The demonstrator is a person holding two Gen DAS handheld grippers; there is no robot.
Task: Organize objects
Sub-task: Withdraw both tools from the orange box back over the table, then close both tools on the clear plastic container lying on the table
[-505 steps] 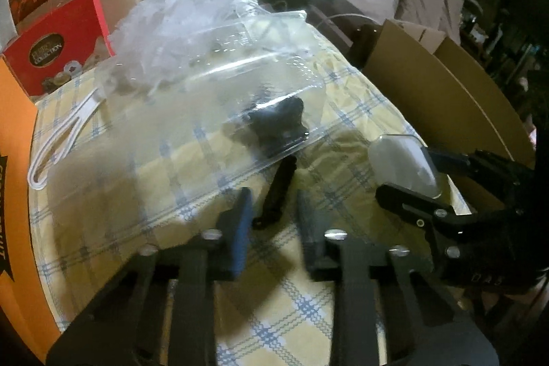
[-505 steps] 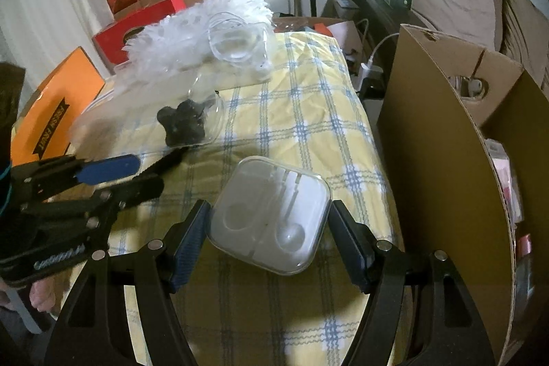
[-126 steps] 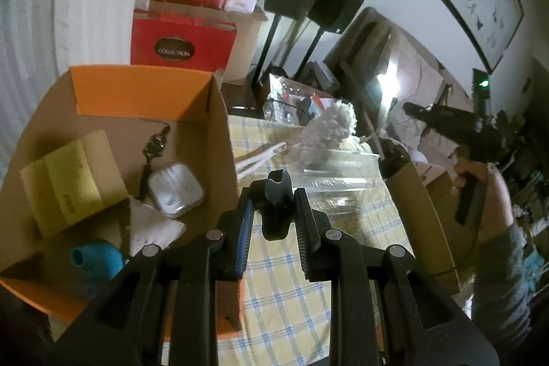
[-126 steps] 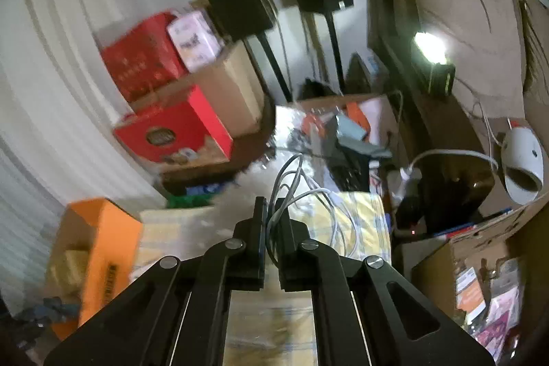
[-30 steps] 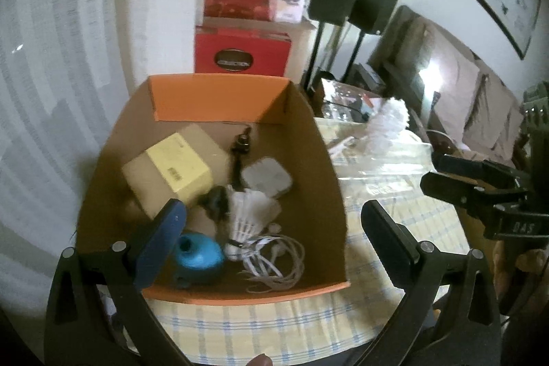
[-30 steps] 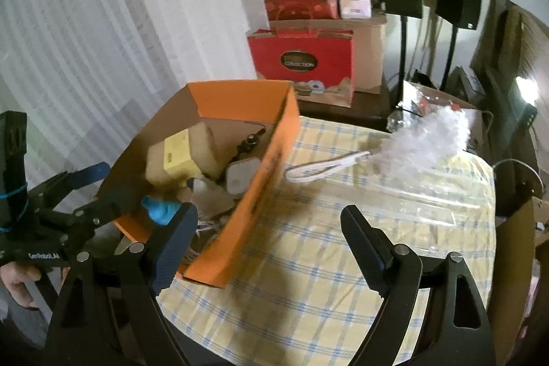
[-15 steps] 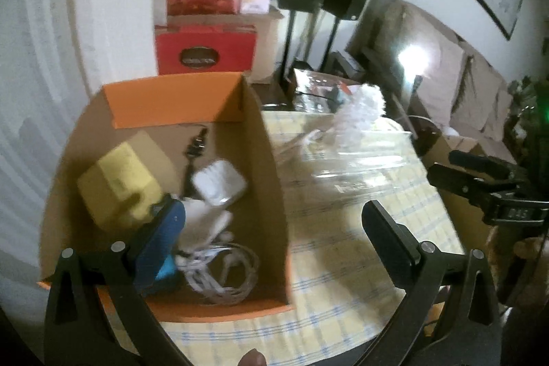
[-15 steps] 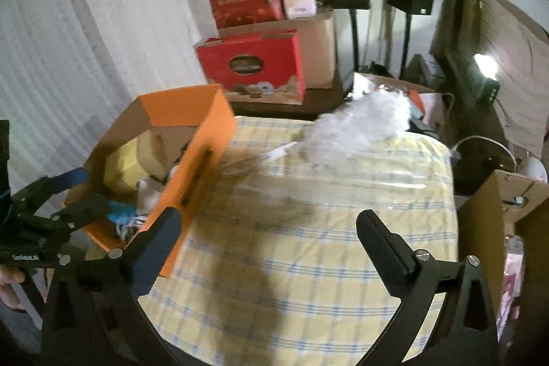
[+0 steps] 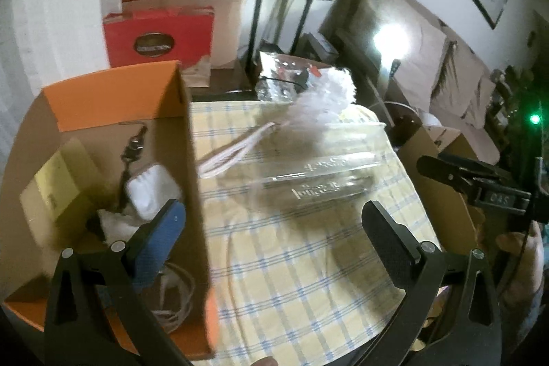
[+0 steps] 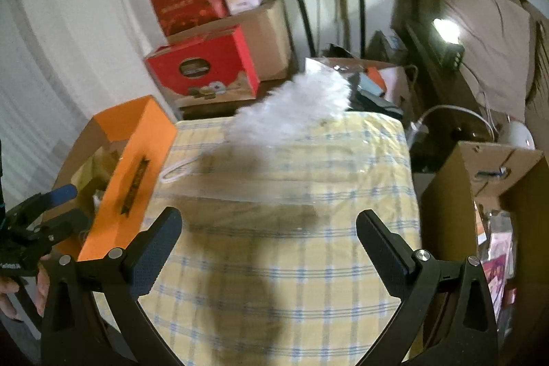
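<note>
The white fluffy duster (image 9: 319, 102) lies upper centre on the yellow checked tablecloth (image 9: 291, 263), long axis slanting, loop handle lower left toward the orange cardboard box (image 9: 113, 98) at the cloth's left edge, head upper right over a clear plastic case (image 9: 326, 174). Left gripper (image 9: 274, 228) and right gripper (image 10: 267, 242) both gape wide, empty, above bare cloth. Red boxes (image 10: 202, 64) stand behind.

Your desk (image 9: 291, 280) wears a yellow cloth checked in blue. On its left edge sits the orange cardboard box (image 9: 113, 91), open at the top. Toward the far end lies a white feather duster (image 9: 322, 98), its looped handle pointing at the box, beside a clear plastic case (image 9: 329, 180).
</note>
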